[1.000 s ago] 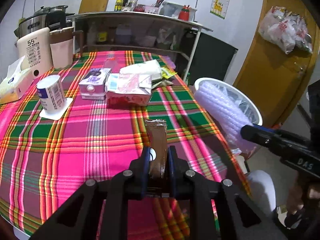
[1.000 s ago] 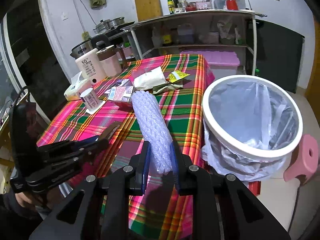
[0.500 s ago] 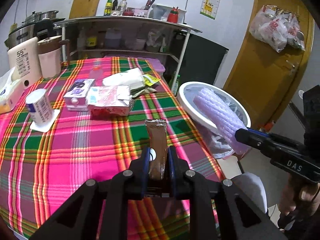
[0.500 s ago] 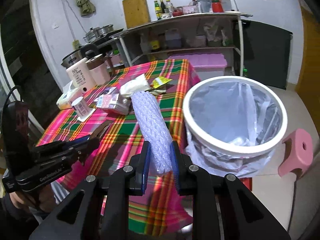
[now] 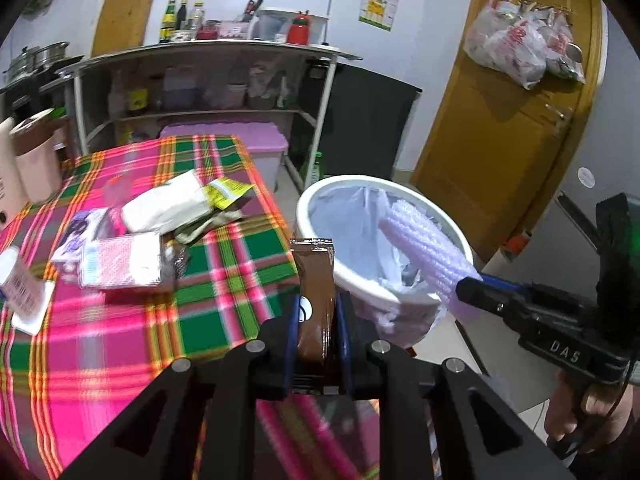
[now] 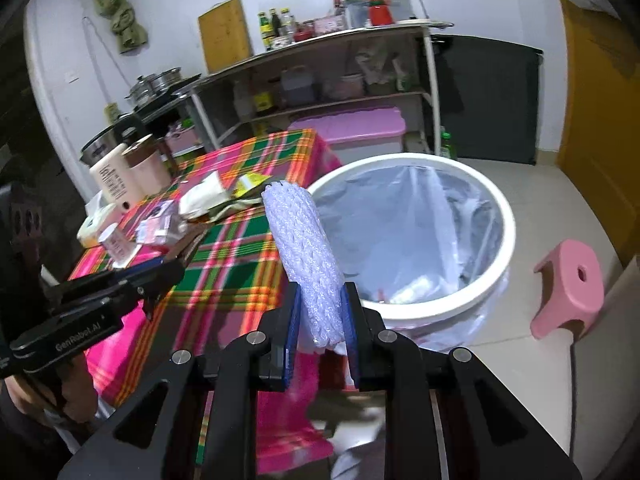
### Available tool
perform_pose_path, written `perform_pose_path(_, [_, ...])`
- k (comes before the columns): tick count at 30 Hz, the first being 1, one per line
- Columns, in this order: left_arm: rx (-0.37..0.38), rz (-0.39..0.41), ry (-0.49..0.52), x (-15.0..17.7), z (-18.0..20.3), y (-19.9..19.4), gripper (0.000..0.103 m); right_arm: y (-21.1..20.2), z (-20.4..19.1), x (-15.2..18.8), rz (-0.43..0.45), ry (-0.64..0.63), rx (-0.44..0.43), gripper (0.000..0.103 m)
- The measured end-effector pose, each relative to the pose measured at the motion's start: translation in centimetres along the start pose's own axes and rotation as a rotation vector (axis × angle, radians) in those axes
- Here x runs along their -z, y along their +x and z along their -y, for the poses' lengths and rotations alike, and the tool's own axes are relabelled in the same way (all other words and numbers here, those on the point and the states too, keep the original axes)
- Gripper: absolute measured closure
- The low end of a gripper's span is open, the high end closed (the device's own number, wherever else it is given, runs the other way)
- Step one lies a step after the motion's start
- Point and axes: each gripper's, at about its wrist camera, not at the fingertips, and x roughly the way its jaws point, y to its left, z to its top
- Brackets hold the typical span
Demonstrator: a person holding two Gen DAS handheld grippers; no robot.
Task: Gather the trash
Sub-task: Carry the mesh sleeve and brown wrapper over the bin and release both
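Foam netting, light and squashy, the white sleeve (image 6: 306, 258) is pinched near its base by the right gripper (image 6: 320, 320), its long axis pointing up over the bin (image 6: 502, 216) rim. The left gripper (image 5: 318, 318) clamps a brown sachet (image 5: 314, 280), thin and likely slippery, upright just beside the bin.

The near end of the brown foil sachet (image 5: 314, 300) is lost between the jaws of the left hand-held gripper (image 5: 318, 316). The pink-and-green plaid cloth on the bench (image 5: 132, 344) is smeared by motion blur close to the camera. The white printed cup (image 5: 18, 284) is cut by the left wrist view's edge. The lower end of the white foam net sleeve (image 6: 308, 264) hides behind the right hand-held gripper (image 6: 322, 320). The contents of the white-rimmed, bag-lined bin (image 6: 506, 248) are too dim to identify.
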Motion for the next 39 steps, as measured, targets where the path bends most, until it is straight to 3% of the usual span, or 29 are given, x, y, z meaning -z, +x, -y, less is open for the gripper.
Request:
perform_pose_path(14, [0.070, -0.036, 0.051, -3.9, 3.0, 5.5, 0.084, 2.0, 3.6, -2.0, -0.025, 0.022, 0.090, 0.081])
perform_pose_path(27, [0.127, -0.082, 0.042, -5.3, 3.7, 8.9, 0.082, 3.9, 5.4, -2.6, -0.078, 0.039, 0.104, 0.077])
perform_pose_path(29, [0.126, -0.081, 0.039, -5.3, 3.7, 9.1, 0.077, 4.0, 5.5, -2.6, -0.080, 0.045, 0.107, 0.075])
perform_pose_path(31, [0.133, -0.079, 0.032, -5.4, 3.7, 9.2, 0.060, 4.1, 5.6, -2.6, -0.077, 0.047, 0.109, 0.067])
perform_pose_path(39, [0.137, -0.048, 0.018, -5.4, 3.1, 7.8, 0.060, 3.4, 5.4, -2.3, -0.053, 0.050, 0.099, 0.063])
